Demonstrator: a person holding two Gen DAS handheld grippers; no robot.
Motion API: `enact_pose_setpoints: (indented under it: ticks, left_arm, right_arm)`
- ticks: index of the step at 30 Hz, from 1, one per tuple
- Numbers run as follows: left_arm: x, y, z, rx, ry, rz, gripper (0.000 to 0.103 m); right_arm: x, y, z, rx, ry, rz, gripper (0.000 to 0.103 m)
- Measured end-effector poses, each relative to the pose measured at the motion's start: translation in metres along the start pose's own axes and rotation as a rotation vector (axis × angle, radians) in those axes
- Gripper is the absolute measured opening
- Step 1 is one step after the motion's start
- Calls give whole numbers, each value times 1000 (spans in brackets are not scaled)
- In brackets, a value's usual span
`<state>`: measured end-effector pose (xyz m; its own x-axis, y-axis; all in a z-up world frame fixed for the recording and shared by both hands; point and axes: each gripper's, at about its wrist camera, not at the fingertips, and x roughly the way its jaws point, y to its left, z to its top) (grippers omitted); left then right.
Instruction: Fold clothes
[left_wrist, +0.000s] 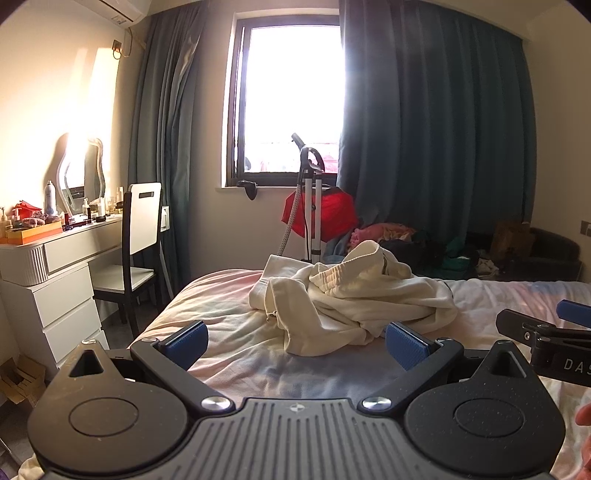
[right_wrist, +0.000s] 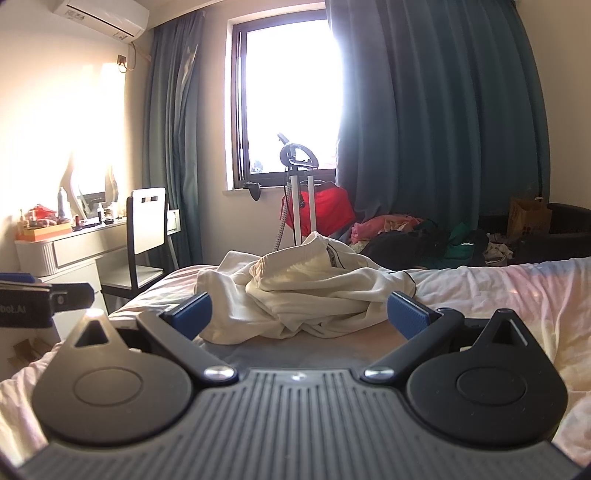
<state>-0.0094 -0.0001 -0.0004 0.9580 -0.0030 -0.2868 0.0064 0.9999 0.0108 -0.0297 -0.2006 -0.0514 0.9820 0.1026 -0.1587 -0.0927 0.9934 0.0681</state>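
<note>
Nothing folded yet: crumpled cream cotton garment (left_wrist: 351, 295) lies heaped on the bed (left_wrist: 221, 354), both grippers' fingers spread wide, empty.

We see a home bedroom: a bed (left_wrist: 229, 295), a dressing table (left_wrist: 62, 251) with mirror (left_wrist: 83, 173) and cosmetics, curtained window (left_wrist: 291, 96), wall air conditioner (right_wrist: 103, 16).

The crumpled garment (left_wrist: 351, 295) lies on the bed (left_wrist: 221, 295), toward its far edge. Beyond that edge stand a garment steamer (left_wrist: 310, 206) and a heap of clothes (left_wrist: 406, 240) (the heap to the right). Left of the bed's far left corner, a chair (left_wrist: 138, 240) sits at the dressing table (left_wrist: 55, 258).
</note>
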Motion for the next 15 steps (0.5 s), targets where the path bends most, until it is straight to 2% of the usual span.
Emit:
enact_pose_setpoints:
  ticks: [15]
  left_arm:
    - [0, 1, -2, 10, 6, 11, 103]
  right_arm:
    - [1, -1, 0, -9, 0, -8, 103]
